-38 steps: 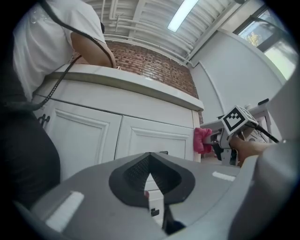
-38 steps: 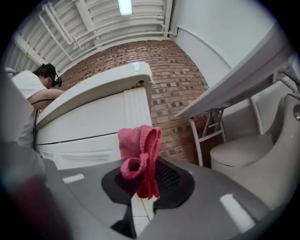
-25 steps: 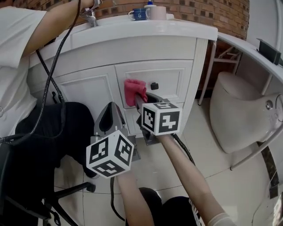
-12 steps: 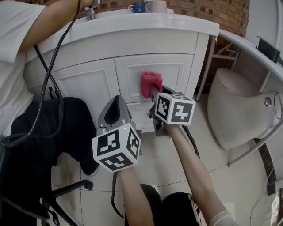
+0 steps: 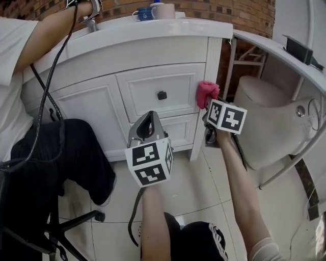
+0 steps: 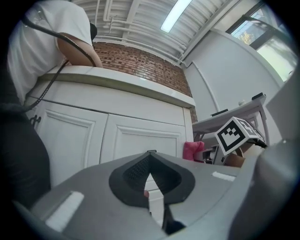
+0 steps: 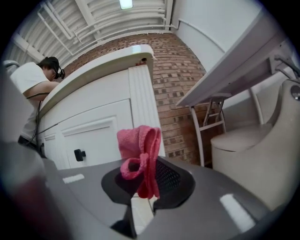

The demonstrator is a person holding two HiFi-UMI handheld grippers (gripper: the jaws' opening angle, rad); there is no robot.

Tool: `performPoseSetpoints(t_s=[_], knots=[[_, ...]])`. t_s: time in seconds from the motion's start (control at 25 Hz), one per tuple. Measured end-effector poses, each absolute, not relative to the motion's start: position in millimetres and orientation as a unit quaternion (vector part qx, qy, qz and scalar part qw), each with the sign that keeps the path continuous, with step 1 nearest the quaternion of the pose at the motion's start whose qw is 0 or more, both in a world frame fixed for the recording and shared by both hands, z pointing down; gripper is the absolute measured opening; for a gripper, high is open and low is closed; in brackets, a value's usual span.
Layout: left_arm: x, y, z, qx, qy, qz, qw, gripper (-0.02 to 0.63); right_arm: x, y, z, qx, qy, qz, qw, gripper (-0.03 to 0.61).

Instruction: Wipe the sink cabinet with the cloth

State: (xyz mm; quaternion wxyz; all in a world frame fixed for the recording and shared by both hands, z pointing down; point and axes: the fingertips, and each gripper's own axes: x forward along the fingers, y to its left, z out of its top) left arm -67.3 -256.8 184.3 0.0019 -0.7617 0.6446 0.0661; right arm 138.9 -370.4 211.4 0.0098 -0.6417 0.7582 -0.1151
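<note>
The white sink cabinet (image 5: 147,84) faces me, with a black knob (image 5: 162,95) on its drawer. My right gripper (image 5: 207,104) is shut on a bunched pink cloth (image 5: 207,93) and presses it against the cabinet's right corner post. In the right gripper view the cloth (image 7: 140,152) sticks up from the closed jaws of that gripper (image 7: 143,185), beside the post (image 7: 140,103). My left gripper (image 5: 147,123) hangs lower in front of the bottom drawer, shut and holding nothing. In the left gripper view that gripper (image 6: 149,161) points at the cabinet (image 6: 140,138), with the cloth (image 6: 193,151) at the right.
A person in a white shirt (image 5: 12,76) and black trousers sits at the left on an office chair (image 5: 56,229), one arm on the counter, with cables hanging down. Cups (image 5: 153,11) stand on the counter. A white toilet (image 5: 275,117) and a folding stand (image 5: 244,56) are to the right.
My right gripper has swept the pink cloth rightward across the drawer front, from left of the knob to the cabinet's right corner post. The left gripper drifted slightly right.
</note>
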Motion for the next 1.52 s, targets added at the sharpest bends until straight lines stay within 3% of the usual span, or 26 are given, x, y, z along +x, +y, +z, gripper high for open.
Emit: performPoseSetpoints(t_s=[0.16,0.32,0.6,0.76,0.88,1.08,1.52], knots=[[-70.8,-263.9,186.0,-0.760,0.643,0.092,-0.024,0.015,153.5,-359.5,214.6,-0.645,0.751,-0.138,0.030,0.054],[-101.7,-258.3,181.9,-0.728,0.672,0.126,-0.050,0.015,74.8,-325.9,218.2,-0.546,0.812,-0.179,0.102,0.054],[-139.0,-221.3,162.1,-0.697,0.704,0.135,0.007,0.015,-102.7,-311.9,264.3,-0.422,0.892,-0.158,0.039,0.054],[-151.5,-226.1,166.6,-0.697,0.706,0.130,0.008,0.015,-139.7,-323.3,273.6,-0.427,0.893,-0.142,0.015,0.054],[-162.2,-230.4,164.7,-0.693,0.706,0.141,0.005,0.015,-125.1,-332.6,277.7,-0.444,0.885,-0.142,0.016,0.054],[-155.3,-236.2,163.0,-0.706,0.685,0.177,-0.019,0.015,-38.2,-349.2,283.6,-0.505,0.853,-0.129,0.012,0.054],[-110.2,-246.3,165.7,-0.732,0.669,0.130,0.008,0.015,147.4,-370.7,288.4,-0.648,0.749,-0.138,0.012,0.054]])
